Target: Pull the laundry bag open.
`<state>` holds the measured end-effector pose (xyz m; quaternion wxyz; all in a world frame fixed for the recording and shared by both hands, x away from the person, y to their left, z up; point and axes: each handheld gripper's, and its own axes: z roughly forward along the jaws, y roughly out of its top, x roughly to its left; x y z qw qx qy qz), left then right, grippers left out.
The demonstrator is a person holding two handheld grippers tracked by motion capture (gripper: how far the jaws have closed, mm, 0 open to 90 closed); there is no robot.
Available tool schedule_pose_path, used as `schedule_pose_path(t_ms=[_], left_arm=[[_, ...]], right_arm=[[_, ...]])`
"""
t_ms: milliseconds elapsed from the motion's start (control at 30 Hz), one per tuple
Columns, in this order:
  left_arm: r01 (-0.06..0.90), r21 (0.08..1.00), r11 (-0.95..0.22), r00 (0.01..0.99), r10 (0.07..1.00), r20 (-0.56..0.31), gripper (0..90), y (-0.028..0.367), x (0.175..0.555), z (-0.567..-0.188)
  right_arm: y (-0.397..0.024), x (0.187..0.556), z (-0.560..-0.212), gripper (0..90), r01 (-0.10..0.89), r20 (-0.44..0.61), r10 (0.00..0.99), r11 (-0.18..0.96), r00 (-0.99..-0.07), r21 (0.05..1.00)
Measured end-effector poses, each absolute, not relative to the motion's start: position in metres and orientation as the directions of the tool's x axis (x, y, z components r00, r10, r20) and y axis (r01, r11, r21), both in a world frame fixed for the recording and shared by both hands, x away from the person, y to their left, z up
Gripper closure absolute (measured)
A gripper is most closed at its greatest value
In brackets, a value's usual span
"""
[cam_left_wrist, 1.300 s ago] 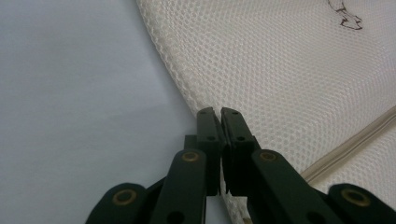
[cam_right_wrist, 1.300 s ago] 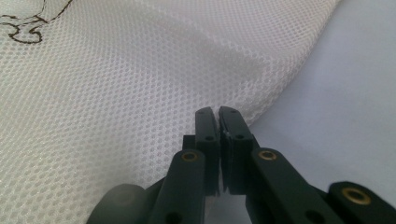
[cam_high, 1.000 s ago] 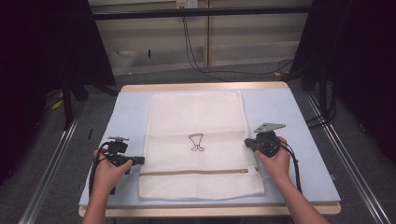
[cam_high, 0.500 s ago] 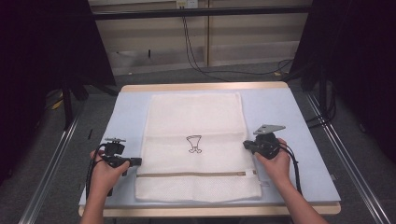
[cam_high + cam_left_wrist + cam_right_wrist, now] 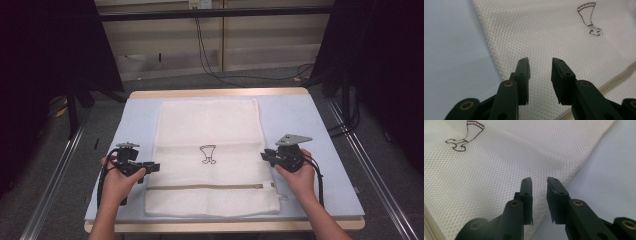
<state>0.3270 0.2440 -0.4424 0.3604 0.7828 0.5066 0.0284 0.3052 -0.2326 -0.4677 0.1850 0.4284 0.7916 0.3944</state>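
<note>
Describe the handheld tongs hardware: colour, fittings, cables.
Both are black. The left tongs and right tongs each trail a black cable. The right carries a grey three-cornered plate. Close up, the jaws are flat black bars with brass-ringed pivots. Forearms are bare, no sleeves.

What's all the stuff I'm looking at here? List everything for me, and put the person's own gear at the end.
mesh bag: one, cream-white, flat along the middle of the table.
zip: one, beige, across the bag near the person's end.
drawing: one, dark outline, middle of the bag.
table: one, pale blue top with a wooden edge.
cables: a few, black, on the floor beyond the table.
left gripper: one, black, jaws apart at the bag's left edge.
right gripper: one, black with a grey plate, jaws apart at the bag's right edge.
hands: two, one holding each gripper.
</note>
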Motion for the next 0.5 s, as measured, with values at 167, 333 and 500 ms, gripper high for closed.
schedule_pose_path(t_ms=[167, 333, 500], left_arm=[[0.768, 0.611, -0.194, 0.499, 0.779, -0.380, 66.9, 0.229, 0.332, -0.438], [0.762, 0.619, -0.192, 0.530, 0.734, -0.425, 68.3, 0.209, 0.335, -0.432], [0.754, 0.618, -0.223, 0.571, 0.687, -0.449, 67.2, 0.178, 0.334, -0.428]], right_arm=[[-0.237, 0.295, -0.467, 82.0, 0.517, 0.059, 0.805, 0.320, -0.590, 0.794], [-0.240, 0.284, -0.465, 90.0, 0.489, 0.056, 0.782, 0.330, -0.621, 0.808], [-0.242, 0.274, -0.464, 90.0, 0.472, 0.047, 0.763, 0.349, -0.645, 0.810]])
